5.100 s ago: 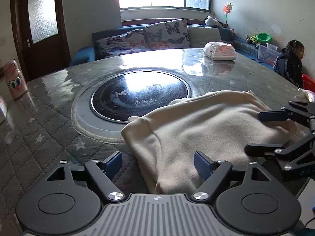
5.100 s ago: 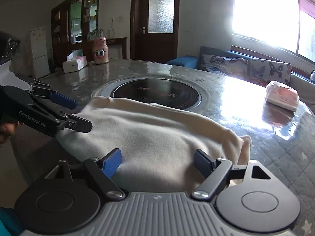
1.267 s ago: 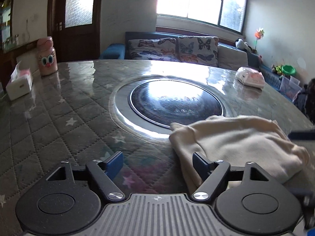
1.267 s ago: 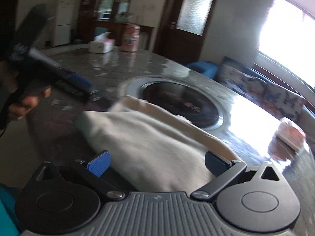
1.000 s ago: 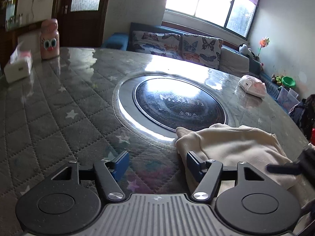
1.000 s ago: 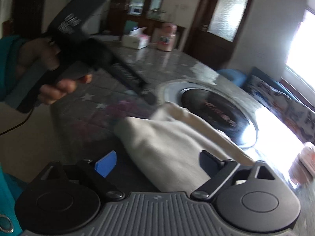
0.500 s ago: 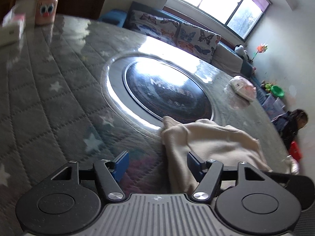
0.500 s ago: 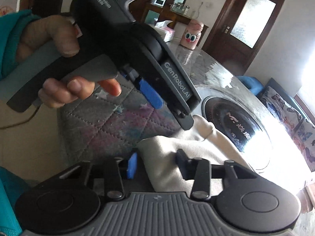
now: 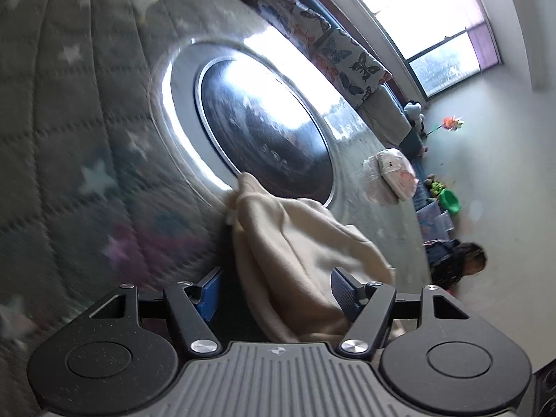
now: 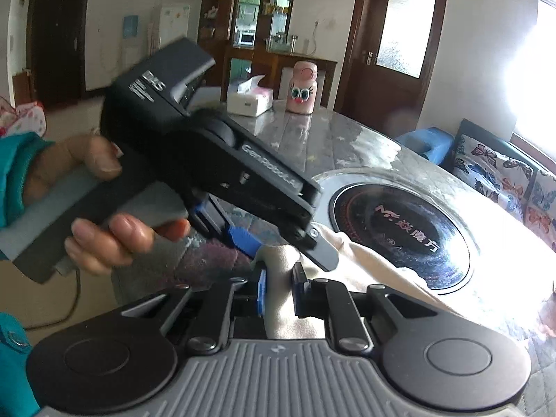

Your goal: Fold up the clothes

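A cream garment (image 9: pixel 295 246) lies bunched on the quilted table, next to the round black hob (image 9: pixel 264 128). My left gripper (image 9: pixel 274 292) is open, tilted, with the garment's near edge lying between its fingers. In the right wrist view my right gripper (image 10: pixel 279 290) is shut on a fold of the cream garment (image 10: pixel 375 264). The left gripper's body (image 10: pixel 215 160), held in a hand, hovers just above and ahead of the right gripper, its blue fingertip (image 10: pixel 243 239) at the garment's corner.
A tissue box (image 10: pixel 248 99) and a pink bottle (image 10: pixel 302 88) stand at the table's far side. A white and pink pack (image 9: pixel 396 173) lies past the hob. A butterfly-print sofa (image 9: pixel 333 48) runs under the window. A child (image 9: pixel 458 264) sits by the wall.
My right gripper has closed on the garment's edge. My left gripper has rolled sideways and moved in over the garment's near corner, close to the right gripper.
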The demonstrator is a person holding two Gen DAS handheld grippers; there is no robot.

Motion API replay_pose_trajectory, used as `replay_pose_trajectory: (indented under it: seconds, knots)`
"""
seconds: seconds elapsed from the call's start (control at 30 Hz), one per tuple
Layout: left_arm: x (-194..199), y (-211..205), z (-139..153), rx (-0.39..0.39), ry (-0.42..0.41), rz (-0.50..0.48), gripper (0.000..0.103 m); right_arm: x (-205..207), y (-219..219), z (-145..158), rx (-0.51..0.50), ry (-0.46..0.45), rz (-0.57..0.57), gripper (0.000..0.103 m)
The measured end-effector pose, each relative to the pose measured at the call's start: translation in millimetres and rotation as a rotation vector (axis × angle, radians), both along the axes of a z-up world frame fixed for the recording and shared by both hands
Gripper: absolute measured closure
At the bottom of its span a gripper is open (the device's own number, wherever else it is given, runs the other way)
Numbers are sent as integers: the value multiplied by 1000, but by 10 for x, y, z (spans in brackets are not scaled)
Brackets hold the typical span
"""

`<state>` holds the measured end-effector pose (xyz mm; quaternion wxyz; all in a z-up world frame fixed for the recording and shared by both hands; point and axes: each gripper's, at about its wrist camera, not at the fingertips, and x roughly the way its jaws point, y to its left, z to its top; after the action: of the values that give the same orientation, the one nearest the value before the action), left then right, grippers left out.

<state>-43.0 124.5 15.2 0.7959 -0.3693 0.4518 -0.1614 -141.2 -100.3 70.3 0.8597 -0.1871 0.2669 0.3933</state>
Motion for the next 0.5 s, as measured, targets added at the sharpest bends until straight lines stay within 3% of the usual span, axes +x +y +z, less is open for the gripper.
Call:
replay_pose_trajectory:
  seconds: [0.1, 0.17, 0.27, 0.4, 0.5]
  knots:
    - [34, -53, -67, -61, 15, 12, 38, -4, -66, -12, 24, 12, 8, 90]
    - [52, -82, -125, -81, 30, 15, 59, -6, -106, -21, 34, 17, 13, 90]
    - [55, -80, -210, -100, 43, 31, 77, 11, -159, -34, 43, 24, 16, 89]
    - [46, -57, -225, -90, 31, 33, 79, 61, -278, -46, 58, 47, 1, 71]
    - [49, -69, -194, -60, 11, 16, 80, 51, -479, -39, 85, 60, -47, 68]
